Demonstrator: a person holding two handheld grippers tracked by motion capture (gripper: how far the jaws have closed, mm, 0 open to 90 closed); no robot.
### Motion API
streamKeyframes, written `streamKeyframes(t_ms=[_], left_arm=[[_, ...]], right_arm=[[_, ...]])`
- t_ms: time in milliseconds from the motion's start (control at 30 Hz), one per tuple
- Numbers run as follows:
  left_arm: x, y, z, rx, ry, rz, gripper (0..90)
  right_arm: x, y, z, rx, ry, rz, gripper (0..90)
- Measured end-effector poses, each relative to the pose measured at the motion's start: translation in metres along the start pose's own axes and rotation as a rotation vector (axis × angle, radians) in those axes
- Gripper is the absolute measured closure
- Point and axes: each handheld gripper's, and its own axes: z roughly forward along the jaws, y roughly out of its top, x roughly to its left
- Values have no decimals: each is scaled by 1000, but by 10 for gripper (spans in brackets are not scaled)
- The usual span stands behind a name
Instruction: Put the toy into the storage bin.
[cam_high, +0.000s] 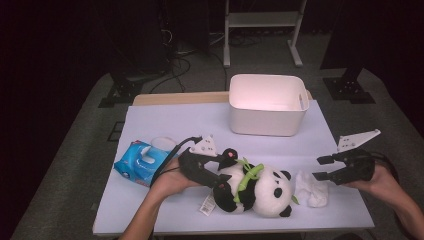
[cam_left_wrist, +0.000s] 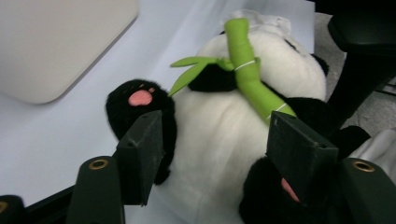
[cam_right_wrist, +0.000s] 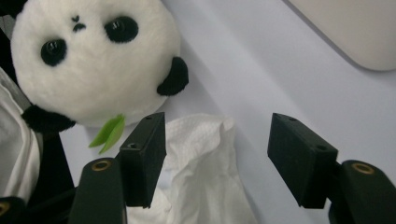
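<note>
A black-and-white panda plush (cam_high: 260, 187) lies on its back on the lavender table (cam_high: 175, 120), head to the right, with a green bamboo stalk (cam_left_wrist: 250, 79) across its chest. My left gripper (cam_high: 225, 169) is at its feet end. In the left gripper view that gripper (cam_left_wrist: 215, 119) stands open with the white belly (cam_left_wrist: 219, 140) and black legs between its jaws. My right gripper (cam_high: 318, 168) hovers open to the right of the head. In the right gripper view it (cam_right_wrist: 219, 120) hangs above a crumpled white tissue (cam_right_wrist: 201, 163) with nothing between its jaws, close to the panda's head (cam_right_wrist: 93, 60).
A white bin (cam_high: 265, 120) stands at the back middle of the table. A blue pack of wipes (cam_high: 140, 162) lies at the left, behind my left hand. The crumpled tissue (cam_high: 311, 189) rests just right of the panda's head. The table's front edge is near.
</note>
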Motion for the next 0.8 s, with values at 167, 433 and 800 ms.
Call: streamKeyframes(t_ms=[167, 433, 800], left_arm=[[1, -10, -5, -26, 21, -33, 289], [4, -21, -12, -15, 69, -63, 191], [9, -35, -31, -25, 134, -91, 160]], right_arm=[[-2, 13, 10, 7, 9, -15, 328], [-5, 41, 21, -3, 22, -54, 303], [-6, 79, 36, 5, 39, -114, 299]])
